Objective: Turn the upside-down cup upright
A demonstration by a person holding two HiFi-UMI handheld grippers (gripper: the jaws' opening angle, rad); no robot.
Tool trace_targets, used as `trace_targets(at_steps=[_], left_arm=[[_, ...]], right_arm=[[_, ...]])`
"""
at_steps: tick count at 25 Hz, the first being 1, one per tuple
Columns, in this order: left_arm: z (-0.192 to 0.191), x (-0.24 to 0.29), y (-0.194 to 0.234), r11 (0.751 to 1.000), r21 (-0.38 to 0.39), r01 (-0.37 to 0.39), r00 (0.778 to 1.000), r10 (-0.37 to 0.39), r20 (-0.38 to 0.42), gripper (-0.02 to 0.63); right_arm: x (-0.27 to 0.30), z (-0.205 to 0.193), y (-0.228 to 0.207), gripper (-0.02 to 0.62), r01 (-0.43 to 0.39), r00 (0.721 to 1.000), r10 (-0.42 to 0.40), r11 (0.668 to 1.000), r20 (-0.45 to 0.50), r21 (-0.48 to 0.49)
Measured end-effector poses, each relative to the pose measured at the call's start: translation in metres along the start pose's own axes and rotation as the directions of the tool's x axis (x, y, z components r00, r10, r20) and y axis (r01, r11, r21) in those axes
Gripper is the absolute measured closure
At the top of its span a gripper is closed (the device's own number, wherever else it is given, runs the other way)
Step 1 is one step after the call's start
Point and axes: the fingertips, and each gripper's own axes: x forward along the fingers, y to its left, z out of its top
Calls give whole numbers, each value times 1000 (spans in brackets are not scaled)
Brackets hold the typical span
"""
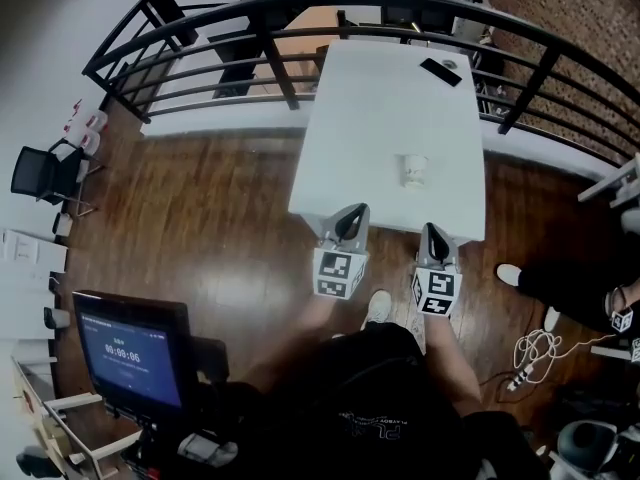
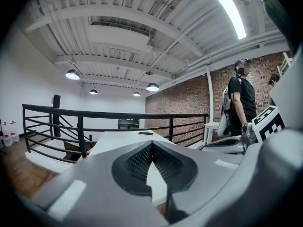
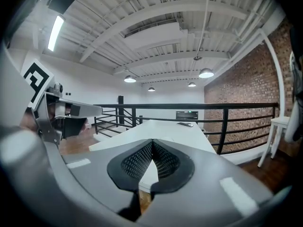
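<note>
Beyond the right tongs (image 1: 432, 233) — the cup (image 1: 415, 171), apart

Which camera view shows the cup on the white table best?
The head view: the cup sits on the white table and is seen whole from above, with nothing in front of it. The left gripper view and the right gripper view show the table beyond their jaws, but no cup is visible there.

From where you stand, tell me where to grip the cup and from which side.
Probably its side wall, from the table's near edge, with the right gripper, which is nearer. The cup stands alone, its round wall free all round. Open the shut jaws first.
</note>
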Motion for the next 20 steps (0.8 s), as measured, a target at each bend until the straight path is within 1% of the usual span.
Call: trace_targets(at_steps=[7, 11, 16, 20], left_arm=[[-8, 36, 6, 1000, -6, -15, 999, 14, -41, 606], [-12, 52, 15, 999, -18, -44, 998, 43, -54, 606], [-5, 64, 27, 996, -31, -83, 996, 82, -42, 606], [-1, 73, 35, 995, -42, -91, 995, 89, -34, 606]], right_arm=[[34, -1, -24, 583, -9, 1000, 9, 1000, -25, 0], [55, -4, -34, 583, -25, 998, 25, 1000, -51, -1], [74, 2, -40, 583, -49, 997, 48, 999, -67, -14], [86, 7, -42, 583, -61, 996, 60, 998, -73, -13]])
